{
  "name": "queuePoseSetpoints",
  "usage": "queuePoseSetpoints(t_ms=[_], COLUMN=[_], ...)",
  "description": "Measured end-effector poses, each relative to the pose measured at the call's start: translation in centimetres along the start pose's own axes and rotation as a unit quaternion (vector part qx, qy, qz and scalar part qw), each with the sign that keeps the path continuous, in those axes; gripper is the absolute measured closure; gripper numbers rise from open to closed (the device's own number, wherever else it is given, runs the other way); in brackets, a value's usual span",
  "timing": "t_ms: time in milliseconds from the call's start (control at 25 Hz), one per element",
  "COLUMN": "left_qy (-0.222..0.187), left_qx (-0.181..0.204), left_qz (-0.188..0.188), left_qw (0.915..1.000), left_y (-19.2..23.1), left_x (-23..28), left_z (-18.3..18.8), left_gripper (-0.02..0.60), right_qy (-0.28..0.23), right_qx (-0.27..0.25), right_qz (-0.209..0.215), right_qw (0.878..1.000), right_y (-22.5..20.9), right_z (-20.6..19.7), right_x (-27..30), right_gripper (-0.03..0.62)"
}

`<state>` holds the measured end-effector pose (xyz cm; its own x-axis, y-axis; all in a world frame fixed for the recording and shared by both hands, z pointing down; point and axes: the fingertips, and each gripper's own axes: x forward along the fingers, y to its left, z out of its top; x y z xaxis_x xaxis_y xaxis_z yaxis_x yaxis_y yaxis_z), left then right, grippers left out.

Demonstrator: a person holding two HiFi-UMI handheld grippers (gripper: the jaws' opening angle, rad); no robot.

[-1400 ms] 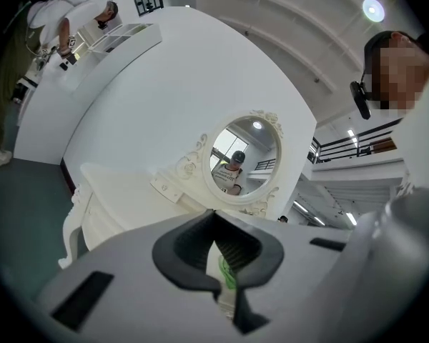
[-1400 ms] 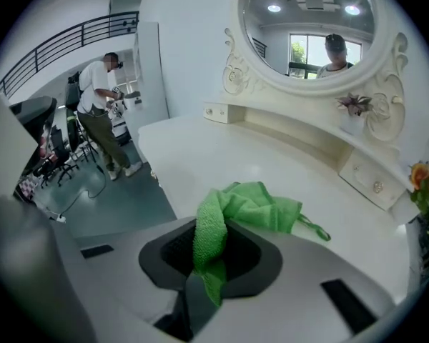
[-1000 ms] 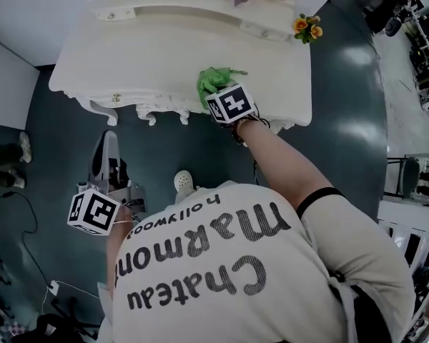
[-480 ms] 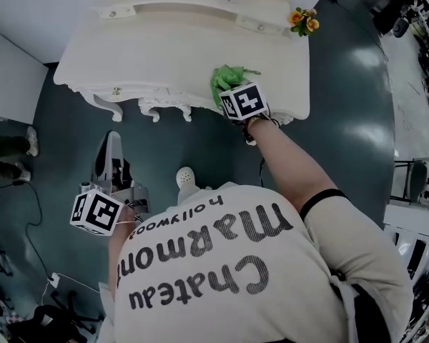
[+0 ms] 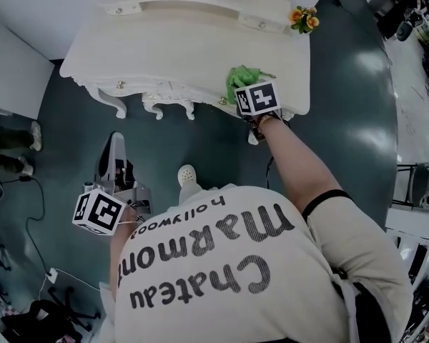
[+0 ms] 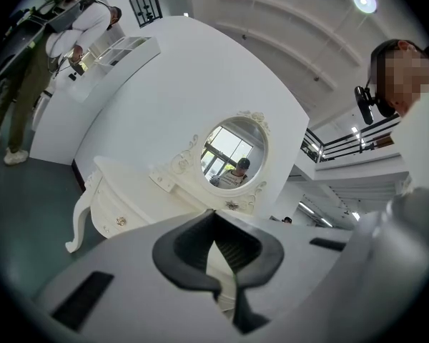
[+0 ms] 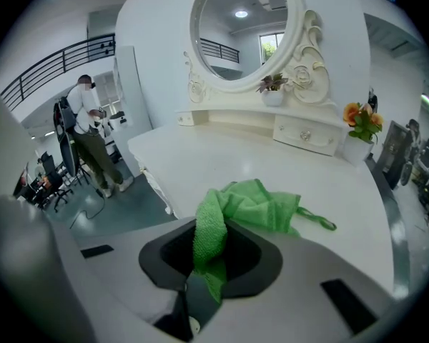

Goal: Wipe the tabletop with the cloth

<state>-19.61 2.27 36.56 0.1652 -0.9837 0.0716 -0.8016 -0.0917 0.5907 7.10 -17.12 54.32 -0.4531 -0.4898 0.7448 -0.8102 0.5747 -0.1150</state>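
I see a big oval mirror [image 7: 239,31] with a curly white frame. Just under it sits a little purple plant [image 7: 273,84] in a white pot. Off to the right of that are orange flowers [image 7: 362,116]. The floor [image 5: 343,113] is dark green, and a white shoe [image 5: 188,175] stands on it. Far off on the left, a person [image 7: 89,134] in a white top stands below a black railing [image 7: 57,66].

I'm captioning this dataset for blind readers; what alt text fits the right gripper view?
The right tongs pinch a green cloth whose loose end lies on the white tabletop, near its front edge. An oval mirror and orange flowers stand at the back.
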Motion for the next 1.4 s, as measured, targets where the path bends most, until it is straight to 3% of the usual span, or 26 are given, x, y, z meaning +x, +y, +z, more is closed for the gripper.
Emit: queuePoseSetpoints(t_ms=[440,960,1280,1400], left_qy=[-0.009,0.002,0.033,0.045], left_qx=[0.008,0.0,-0.005,-0.002], left_qz=[0.001,0.044,0.016,0.001], left_qw=[0.9999,0.999,0.9993,0.999], left_y=[-1.0,2.2,2.5,2.0], left_x=[-2.0,-4.4,-1.4,0.1], left_z=[0.1,-1.0,-2.1,-2.2], left_gripper=[0.574,0.574,0.574,0.574], right_qy=[-0.006,-0.015,-0.026,-0.04], right_qx=[0.035,0.064,0.089,0.136], right_qz=[-0.006,-0.008,-0.01,0.004], right_qw=[0.999,0.998,0.996,0.99], right_y=[-1.1,-1.3,-1.3,-1.5], right_z=[-1.5,-1.4,-1.4,-1.3], right_x=[-1.6,-1.6,-1.5,-1.7], right_gripper=[0.516,0.516,0.514,0.513])
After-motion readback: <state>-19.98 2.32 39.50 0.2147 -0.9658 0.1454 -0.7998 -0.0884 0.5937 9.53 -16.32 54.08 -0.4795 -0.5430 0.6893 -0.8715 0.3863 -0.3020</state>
